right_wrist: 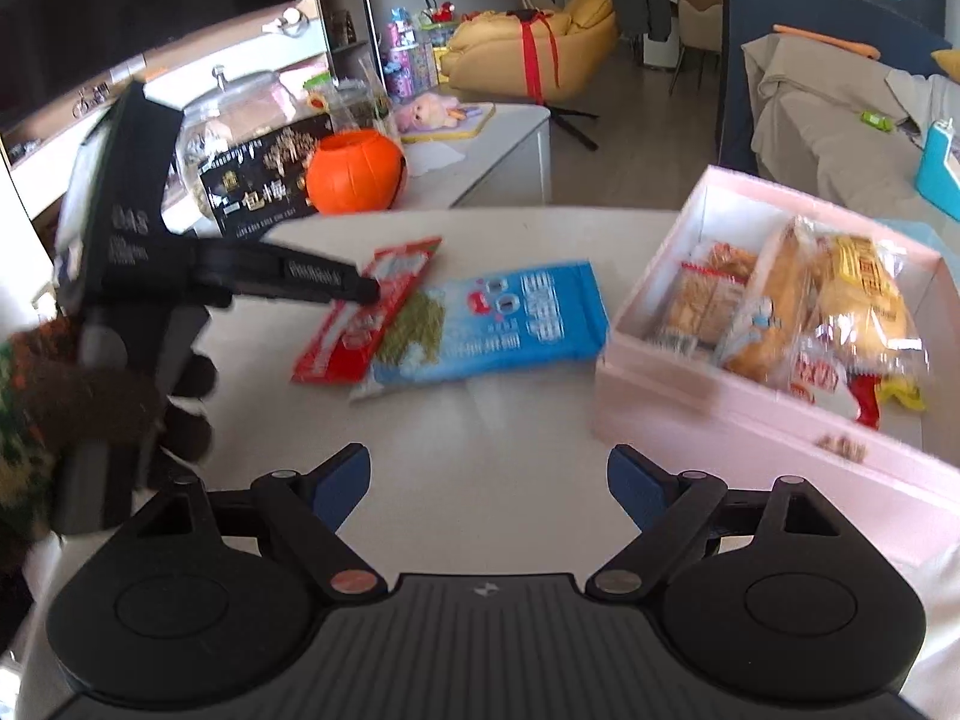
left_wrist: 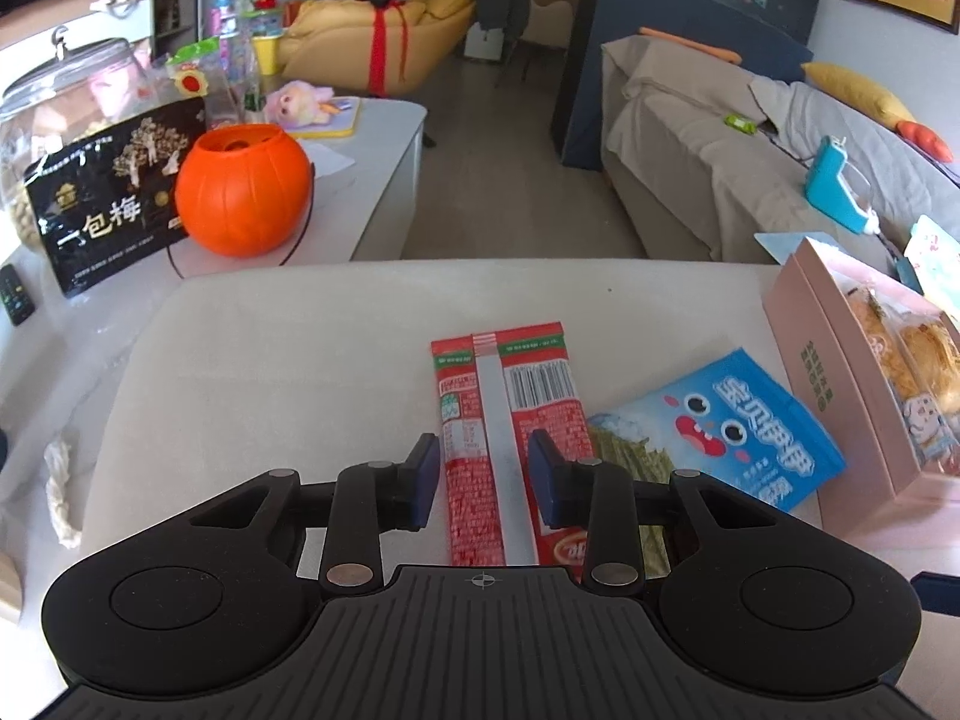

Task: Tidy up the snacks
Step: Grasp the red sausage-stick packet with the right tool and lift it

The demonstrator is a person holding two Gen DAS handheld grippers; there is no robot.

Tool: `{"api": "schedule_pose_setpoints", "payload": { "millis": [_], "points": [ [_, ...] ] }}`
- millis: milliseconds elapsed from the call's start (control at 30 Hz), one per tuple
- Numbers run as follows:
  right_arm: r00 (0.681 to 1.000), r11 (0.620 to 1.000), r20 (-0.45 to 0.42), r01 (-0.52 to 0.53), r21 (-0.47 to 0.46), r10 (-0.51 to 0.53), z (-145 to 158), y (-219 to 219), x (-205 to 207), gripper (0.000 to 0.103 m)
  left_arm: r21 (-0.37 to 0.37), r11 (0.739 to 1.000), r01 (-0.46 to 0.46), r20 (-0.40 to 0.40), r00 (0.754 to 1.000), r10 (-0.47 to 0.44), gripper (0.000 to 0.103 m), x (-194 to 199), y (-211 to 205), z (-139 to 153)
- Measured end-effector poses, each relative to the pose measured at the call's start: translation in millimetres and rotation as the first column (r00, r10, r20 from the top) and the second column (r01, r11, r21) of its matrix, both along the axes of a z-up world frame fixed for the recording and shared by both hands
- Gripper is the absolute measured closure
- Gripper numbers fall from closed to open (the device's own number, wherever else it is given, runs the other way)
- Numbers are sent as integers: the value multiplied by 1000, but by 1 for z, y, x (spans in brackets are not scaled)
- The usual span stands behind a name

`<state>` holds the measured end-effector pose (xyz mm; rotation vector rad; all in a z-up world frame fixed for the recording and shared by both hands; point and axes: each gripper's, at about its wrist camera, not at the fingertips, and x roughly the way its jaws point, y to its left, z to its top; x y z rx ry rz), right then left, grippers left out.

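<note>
Left wrist view: the left claw [left_wrist: 483, 468] is poised over a long red foil snack packet [left_wrist: 510, 420] lying flat on the pale grey surface [left_wrist: 288, 360], its blue pads [left_wrist: 427, 480] standing narrowly apart on either side of the packet; whether they are touching it cannot be told. A blue snack bag with a cartoon face [left_wrist: 732, 432] is lying just beside, overlapping the red packet's edge, near a pink cardboard box [left_wrist: 840, 402] holding wrapped pastries. Right wrist view: the right claw [right_wrist: 489, 489] is hanging wide open and empty above bare surface [right_wrist: 480, 420]. The left claw [right_wrist: 366, 291] is resting on the red packet [right_wrist: 360, 318], which the blue bag [right_wrist: 498, 318] is touching; the pink box [right_wrist: 672, 414] is sitting at right.
</note>
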<state>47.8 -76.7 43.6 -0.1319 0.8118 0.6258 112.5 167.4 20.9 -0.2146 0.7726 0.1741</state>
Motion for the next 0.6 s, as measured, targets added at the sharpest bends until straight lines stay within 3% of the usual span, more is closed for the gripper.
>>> {"api": "schedule_pose_setpoints", "payload": {
  "millis": [67, 133, 200, 233, 400, 533, 600],
  "points": [
    [1000, 1000, -8, 0, -2, 0, -6, -3, -4, 15, -26, 999, 31, 10, 999, -31, 69, -11, 2, -1],
    [1000, 1000, -9, 2, 0, -2, -9, -5, -7, 15, -101, 993, 57, 27, 998, -55, 70, -27, 9, -1],
    [1000, 1000, 0, 4, 14, -4, -7, -5, -8, 15, -210, 977, 45, 62, 998, -33, 70, -47, 25, -2],
    [1000, 1000, 6, 3, 24, -3, -4, -3, -7, 15, -231, 973, 22, 81, 997, -4, 70, -58, 31, 0],
    [999, 998, 42, -28, 59, 25, 6, 42, 13, 15, -185, 976, -116, 158, 977, 146, 70, -112, 50, 9],
    [994, 1000, 108, -10, -10, 11, -4, 109, 45, 16, -183, 973, -139, 165, 972, 169, 70, -135, 61, 11],
    [998, 999, 64, 18, -28, -16, -15, 136, 68, 17, -186, 971, -150, 166, 969, 181, 70, -142, 67, 12]
  ]
}}
